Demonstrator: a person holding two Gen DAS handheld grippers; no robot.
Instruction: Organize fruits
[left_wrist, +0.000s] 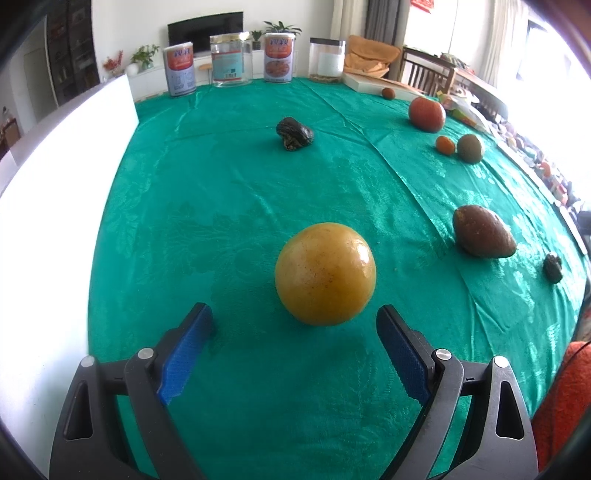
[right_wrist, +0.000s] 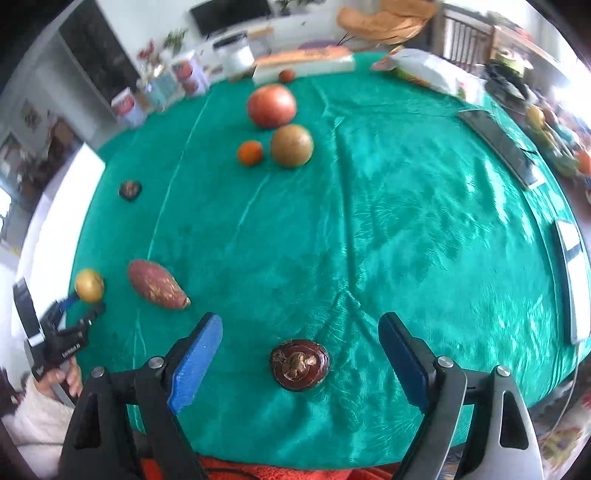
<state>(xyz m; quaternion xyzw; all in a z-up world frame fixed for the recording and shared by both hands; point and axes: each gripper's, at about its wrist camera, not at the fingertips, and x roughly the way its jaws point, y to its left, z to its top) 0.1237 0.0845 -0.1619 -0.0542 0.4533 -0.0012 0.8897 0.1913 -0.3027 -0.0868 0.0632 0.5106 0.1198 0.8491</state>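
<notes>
In the left wrist view my left gripper (left_wrist: 295, 321) is open, with a round yellow fruit (left_wrist: 325, 273) on the green cloth just beyond its fingertips, untouched. In the right wrist view my right gripper (right_wrist: 300, 325) is open and a dark brown mangosteen (right_wrist: 299, 364) lies on the cloth between its fingers, untouched. Scattered fruits: a brown sweet potato (right_wrist: 158, 284), a red-orange round fruit (right_wrist: 271, 106), a green-brown fruit (right_wrist: 291, 146), a small orange (right_wrist: 250, 152), and a dark wrinkled fruit (right_wrist: 130, 190). The left gripper (right_wrist: 79, 306) shows at the left edge beside the yellow fruit (right_wrist: 89, 285).
Cans and jars (left_wrist: 229, 61) line the table's far edge beside a white box (left_wrist: 369, 83). A white board (left_wrist: 66, 155) stands along the left side. Flat devices (right_wrist: 498, 147) and bags (right_wrist: 432, 74) lie along the right edge. Chairs stand behind.
</notes>
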